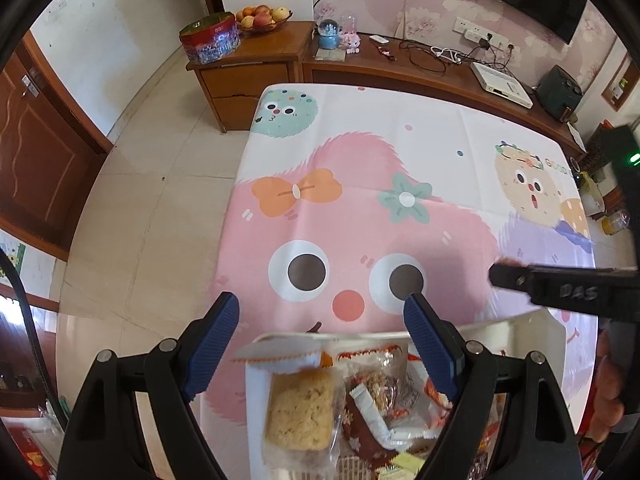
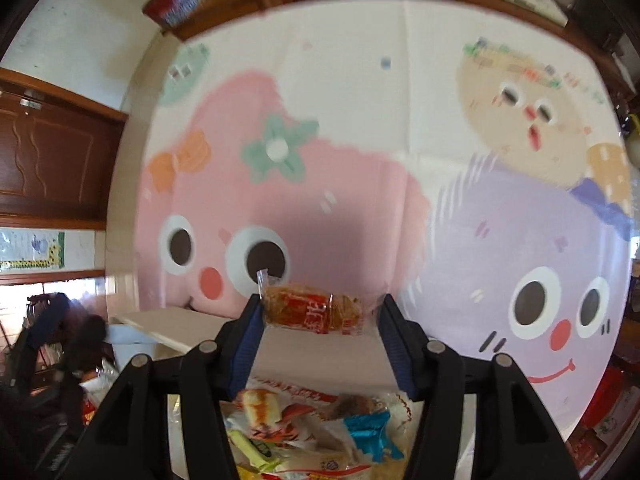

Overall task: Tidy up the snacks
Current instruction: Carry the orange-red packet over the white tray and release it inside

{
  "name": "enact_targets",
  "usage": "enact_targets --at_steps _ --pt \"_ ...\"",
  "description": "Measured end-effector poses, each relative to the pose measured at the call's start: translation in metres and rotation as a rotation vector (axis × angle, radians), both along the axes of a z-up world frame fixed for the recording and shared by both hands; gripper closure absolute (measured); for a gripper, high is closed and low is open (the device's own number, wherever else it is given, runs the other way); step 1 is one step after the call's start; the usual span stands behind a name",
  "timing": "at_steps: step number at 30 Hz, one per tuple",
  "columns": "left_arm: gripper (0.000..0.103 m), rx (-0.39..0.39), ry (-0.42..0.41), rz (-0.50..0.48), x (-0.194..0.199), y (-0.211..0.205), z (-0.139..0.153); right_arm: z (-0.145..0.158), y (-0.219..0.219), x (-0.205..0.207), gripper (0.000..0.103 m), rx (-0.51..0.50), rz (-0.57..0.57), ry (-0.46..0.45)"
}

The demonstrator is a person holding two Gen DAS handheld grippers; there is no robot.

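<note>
Snack packet [image 2: 314, 314] crosswise between right gripper [image 2: 320, 312] fingers

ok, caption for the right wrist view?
Right claw holding a wrapped snack above the snack box on a cartoon tablecloth.

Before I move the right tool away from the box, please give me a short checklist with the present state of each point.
1. Right tool has the snack packet: cannot tell; the packet spans its fingers, but contact at the right finger is unclear.
2. Packet is above the white box: ok.
3. Left tool is empty and open: ok.
4. Tablecloth ahead has space: ok.
5. Right view is sharp: not ok, blurred.
</note>
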State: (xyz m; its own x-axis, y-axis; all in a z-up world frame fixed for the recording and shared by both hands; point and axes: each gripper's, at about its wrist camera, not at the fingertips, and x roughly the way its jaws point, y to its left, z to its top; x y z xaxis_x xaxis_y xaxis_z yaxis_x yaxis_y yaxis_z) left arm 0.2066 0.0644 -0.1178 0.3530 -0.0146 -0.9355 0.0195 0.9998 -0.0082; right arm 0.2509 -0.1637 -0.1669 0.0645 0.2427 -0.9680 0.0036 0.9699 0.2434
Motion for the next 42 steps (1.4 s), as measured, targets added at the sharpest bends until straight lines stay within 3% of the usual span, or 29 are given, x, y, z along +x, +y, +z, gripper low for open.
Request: enact_targets --at_steps 10,20,31,42 --pt "0.018 -0.035 -0.066 -0.063 -0.049 0.004 0.047 0.098 0.02 -0.073 0.045 -0.046 0.022 -0.253" --pt "0.009 -0.066 -0.119 -0.125 -0.109 0.005 0.083 0.143 0.026 -0.159 0.045 -0.066 -0.045 -0.378" --pt "0.005 -0.087 -0.174 -0.232 -0.16 -0.007 0.107 0.161 0.022 -0.219 0.044 -0.09 -0.104 -0.423" --pt "0.005 -0.081 -0.186 -0.227 -0.172 -0.012 0.109 0.157 0.018 -0.238 0.042 -0.112 -0.115 -0.423"
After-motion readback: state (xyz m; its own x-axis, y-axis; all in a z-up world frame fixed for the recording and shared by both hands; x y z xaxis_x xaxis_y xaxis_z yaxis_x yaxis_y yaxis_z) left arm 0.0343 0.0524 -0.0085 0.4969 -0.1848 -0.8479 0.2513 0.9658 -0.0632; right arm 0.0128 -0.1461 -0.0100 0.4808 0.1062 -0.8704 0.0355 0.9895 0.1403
